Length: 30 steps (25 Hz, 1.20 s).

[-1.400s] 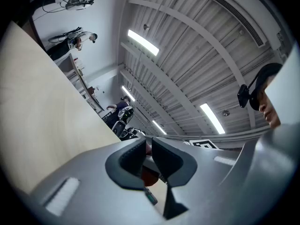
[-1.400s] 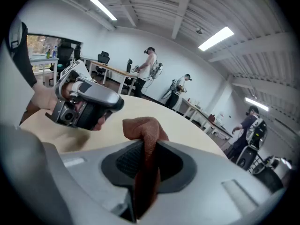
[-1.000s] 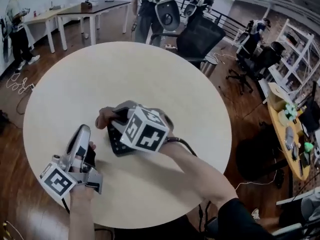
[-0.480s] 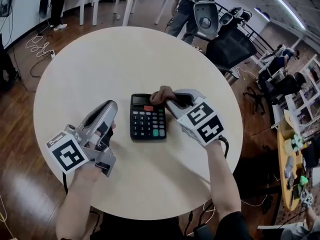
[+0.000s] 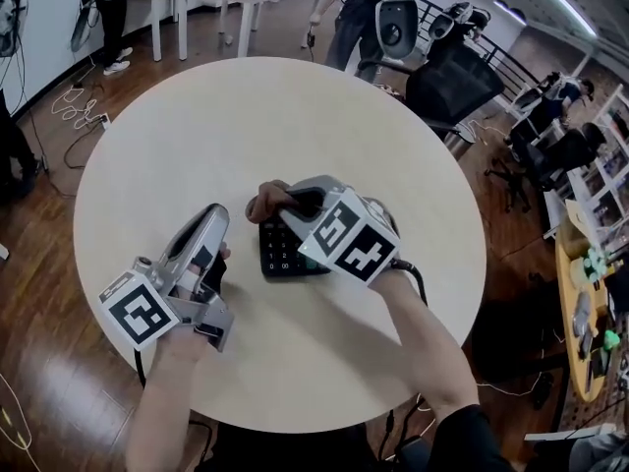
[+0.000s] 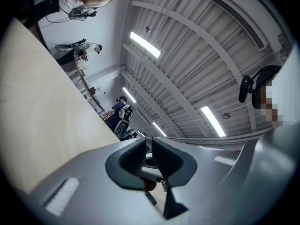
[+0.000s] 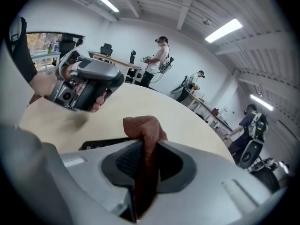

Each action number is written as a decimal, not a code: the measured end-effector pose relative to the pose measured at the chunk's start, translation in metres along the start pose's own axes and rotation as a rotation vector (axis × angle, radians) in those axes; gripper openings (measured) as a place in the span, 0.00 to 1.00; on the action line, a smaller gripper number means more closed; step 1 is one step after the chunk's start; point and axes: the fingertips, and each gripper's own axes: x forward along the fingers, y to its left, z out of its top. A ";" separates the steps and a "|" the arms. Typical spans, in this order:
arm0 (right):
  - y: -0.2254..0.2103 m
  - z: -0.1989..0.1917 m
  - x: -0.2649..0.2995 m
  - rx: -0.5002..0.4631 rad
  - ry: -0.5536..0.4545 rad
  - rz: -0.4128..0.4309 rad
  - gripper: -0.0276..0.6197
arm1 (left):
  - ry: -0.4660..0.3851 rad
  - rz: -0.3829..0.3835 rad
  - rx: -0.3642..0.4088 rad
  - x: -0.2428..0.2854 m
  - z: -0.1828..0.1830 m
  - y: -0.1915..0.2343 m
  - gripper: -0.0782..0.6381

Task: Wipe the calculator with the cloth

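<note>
Round table (image 5: 295,126), calculator (image 5: 280,256) under right gripper (image 5: 292,202) tight on cloth (image 5: 263,203), closed left gripper (image 5: 210,220) alongside

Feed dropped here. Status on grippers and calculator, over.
Right gripper shut on brown cloth, over far end of black keypad calculator. Left gripper shut, empty, beside it. Nothing in the way.

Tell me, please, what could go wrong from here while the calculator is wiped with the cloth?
1. The calculator lies loose on the table. The left gripper, shut and empty, sits beside it rather than steadying it, so a stroke may slide it.
2. Only a small bunch of cloth sticks out past the fingers of the right gripper, so they might scrape or press the keys.
</note>
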 end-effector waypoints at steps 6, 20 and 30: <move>-0.049 -0.065 -0.033 0.094 0.129 -0.163 0.15 | 0.017 -0.003 0.009 0.000 0.000 0.000 0.15; 0.007 0.014 0.009 -0.141 0.060 -0.046 0.15 | -0.015 0.002 -0.022 -0.001 0.000 0.002 0.15; 0.097 0.002 -0.031 -0.208 0.051 0.120 0.15 | -0.008 -0.002 -0.016 0.000 0.001 0.001 0.15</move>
